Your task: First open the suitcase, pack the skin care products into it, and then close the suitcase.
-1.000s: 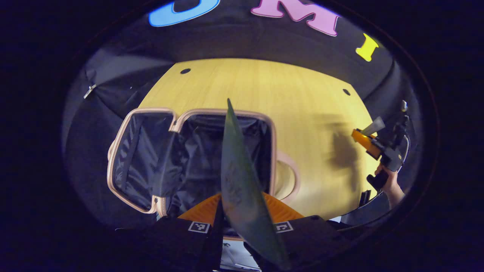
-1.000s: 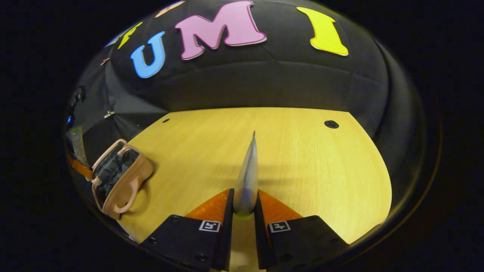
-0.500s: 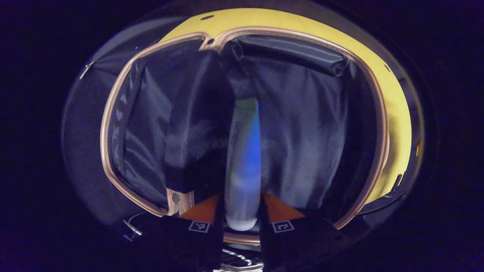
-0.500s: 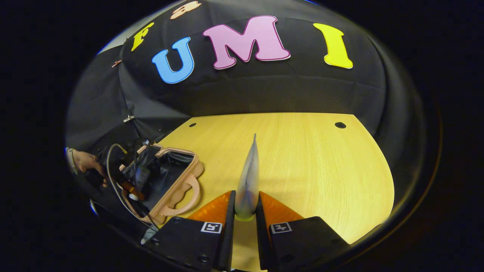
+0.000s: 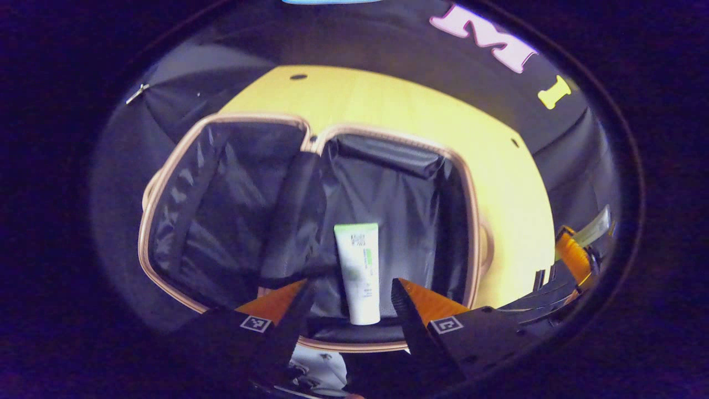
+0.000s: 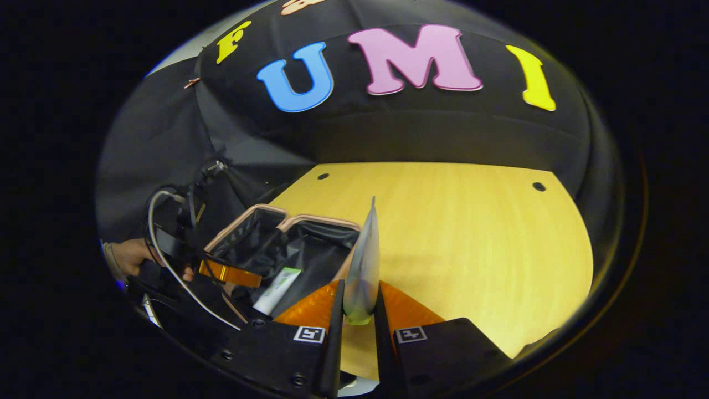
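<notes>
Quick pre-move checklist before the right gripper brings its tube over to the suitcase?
1. Suitcase open, lid laid back: ok.
2. First tube lying flat on the lining inside: ok.
3. Left gripper open, fingers apart on either side of that tube, not pressing it: ok.
4. Right gripper shut on the second tube: ok.
5. Left gripper out of the drop zone: not ok, it hangs over the opening.
6. Free lining beside the first tube: ok.
</notes>
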Demonstrator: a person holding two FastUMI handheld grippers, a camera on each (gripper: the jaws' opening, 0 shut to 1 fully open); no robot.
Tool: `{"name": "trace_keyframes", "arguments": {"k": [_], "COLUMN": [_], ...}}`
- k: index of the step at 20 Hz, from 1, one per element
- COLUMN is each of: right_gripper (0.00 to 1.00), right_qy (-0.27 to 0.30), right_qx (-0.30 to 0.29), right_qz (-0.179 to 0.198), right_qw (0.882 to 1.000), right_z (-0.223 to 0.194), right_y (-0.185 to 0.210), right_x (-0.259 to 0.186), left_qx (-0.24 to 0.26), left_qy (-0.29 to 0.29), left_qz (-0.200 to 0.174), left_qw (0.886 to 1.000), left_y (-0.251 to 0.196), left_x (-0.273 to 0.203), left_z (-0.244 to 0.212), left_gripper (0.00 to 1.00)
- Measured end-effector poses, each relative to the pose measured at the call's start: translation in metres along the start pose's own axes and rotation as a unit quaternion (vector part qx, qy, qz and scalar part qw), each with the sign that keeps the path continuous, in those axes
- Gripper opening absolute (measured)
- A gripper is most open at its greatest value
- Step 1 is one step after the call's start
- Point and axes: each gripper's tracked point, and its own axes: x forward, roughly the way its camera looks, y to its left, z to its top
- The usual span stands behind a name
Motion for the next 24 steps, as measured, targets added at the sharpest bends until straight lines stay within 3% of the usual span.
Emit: {"name": "trace_keyframes", "arguments": {"k": [2,4,5,6,10,13,14,15,16,18,21,24], "right_gripper": [0.31,0.31,0.31,0.31,0.32,0.32,0.25,0.33,0.27,0.53,0.98,0.98], "right_qy": [0.033,0.092,0.133,0.172,0.282,0.33,0.341,0.341,0.329,0.324,0.274,0.235], "right_qx": [0.028,0.051,0.052,0.048,0.042,0.093,0.101,0.103,0.104,0.115,0.088,0.061], "right_qz": [0.036,0.053,0.041,0.023,-0.045,-0.089,-0.102,-0.112,-0.115,-0.082,-0.054,-0.056], "right_qw": [0.998,0.993,0.989,0.984,0.958,0.935,0.929,0.928,0.932,0.936,0.956,0.968], "right_z": [-0.005,-0.026,-0.042,-0.059,-0.118,-0.149,-0.157,-0.16,-0.155,-0.146,-0.119,-0.093], "right_y": [0.043,0.075,0.079,0.081,0.079,0.074,0.072,0.07,0.072,0.093,0.11,0.103], "right_x": [0.023,0.048,0.059,0.071,0.097,0.111,0.112,0.112,0.111,0.111,0.104,0.085], "left_qx": [-0.021,-0.047,-0.064,-0.085,-0.152,-0.159,-0.158,-0.156,-0.154,-0.139,-0.121,-0.152], "left_qy": [-0.035,-0.054,-0.063,-0.07,-0.094,-0.106,-0.109,-0.109,-0.111,-0.116,-0.133,-0.13], "left_qz": [-0.017,0.003,0.021,0.036,0.094,0.152,0.164,0.173,0.178,0.185,0.187,0.155], "left_qw": [0.999,0.997,0.996,0.993,0.979,0.97,0.968,0.966,0.966,0.966,0.966,0.968], "left_y": [0.012,0.042,0.063,0.083,0.164,0.226,0.242,0.255,0.263,0.279,0.296,0.302], "left_x": [-0.019,-0.034,-0.046,-0.06,-0.115,-0.146,-0.152,-0.158,-0.16,-0.152,-0.145,-0.113], "left_z": [0.001,-0.006,-0.006,-0.007,0.007,0.027,0.036,0.042,0.045,0.058,0.096,0.129], "left_gripper": [0.89,0.89,0.85,0.92,0.92,0.92,0.92,0.92,0.92,0.93,0.92,0.92]}}
